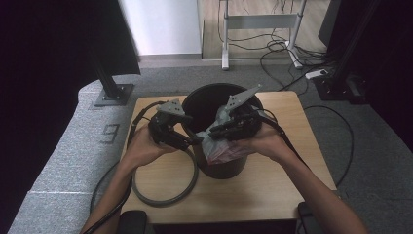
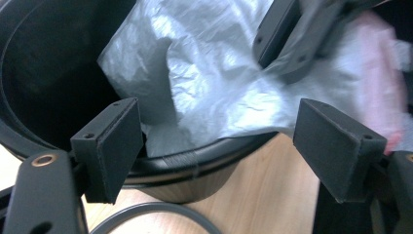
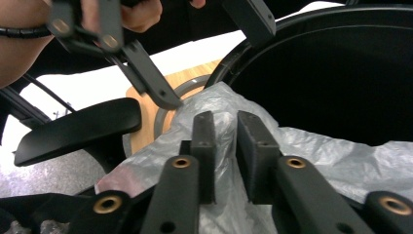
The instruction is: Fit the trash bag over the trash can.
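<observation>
While the right gripper (image 3: pixel 225 146) pinches the plastic bag (image 2: pixel 214 92) over the black bin's (image 1: pixel 216 168) near rim, probably to line it, the left gripper (image 2: pixel 219 146) waits spread wide just beside that rim.

The high view is dim and soft, its left edge and upper right corner sunk in black, while the pale wall (image 1: pixel 165 24) at the upper middle is the brightest patch. The black bin (image 1: pixel 219 100) reads as a featureless dark hole.

In the left gripper view the plastic bag (image 2: pixel 209 73) catches light and looks washed out; its pink part at the right edge is blurred.

In the right gripper view the background at the left is blown out white, and the nearest hand-held gripper (image 3: pixel 226 156) parts at the bottom are soft.
</observation>
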Motion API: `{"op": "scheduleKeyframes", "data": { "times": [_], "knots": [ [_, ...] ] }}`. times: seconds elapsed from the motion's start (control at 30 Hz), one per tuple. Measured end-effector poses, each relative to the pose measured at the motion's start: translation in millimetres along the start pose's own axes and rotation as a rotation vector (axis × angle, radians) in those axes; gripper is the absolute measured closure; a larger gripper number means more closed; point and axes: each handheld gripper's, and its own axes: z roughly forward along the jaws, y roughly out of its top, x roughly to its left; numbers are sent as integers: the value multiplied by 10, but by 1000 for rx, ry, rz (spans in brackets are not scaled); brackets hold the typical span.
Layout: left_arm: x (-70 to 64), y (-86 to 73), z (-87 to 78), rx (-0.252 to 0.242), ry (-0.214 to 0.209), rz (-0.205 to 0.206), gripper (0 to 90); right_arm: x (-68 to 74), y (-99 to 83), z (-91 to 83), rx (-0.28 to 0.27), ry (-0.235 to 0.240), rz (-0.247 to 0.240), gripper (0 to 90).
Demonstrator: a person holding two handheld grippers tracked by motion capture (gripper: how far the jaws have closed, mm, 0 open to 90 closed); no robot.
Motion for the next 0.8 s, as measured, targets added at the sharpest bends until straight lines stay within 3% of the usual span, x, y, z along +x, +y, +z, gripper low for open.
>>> {"op": "scheduleKeyframes", "data": {
  "times": [0.2,0.43,0.53,0.8],
  "knots": [
    [13,4,43,16,3,-4,170,27,-24,-166,8,-42,0,606],
    [46,-23,13,16,13,-15,166,121,-111,-420,20,-53,-13,568],
    [55,-45,1,1,11,-27,176,181,-203,-525,36,-55,-28,550],
    [46,-30,1,13,16,-28,176,197,-533,-726,40,-58,1,530]
  ]
}}
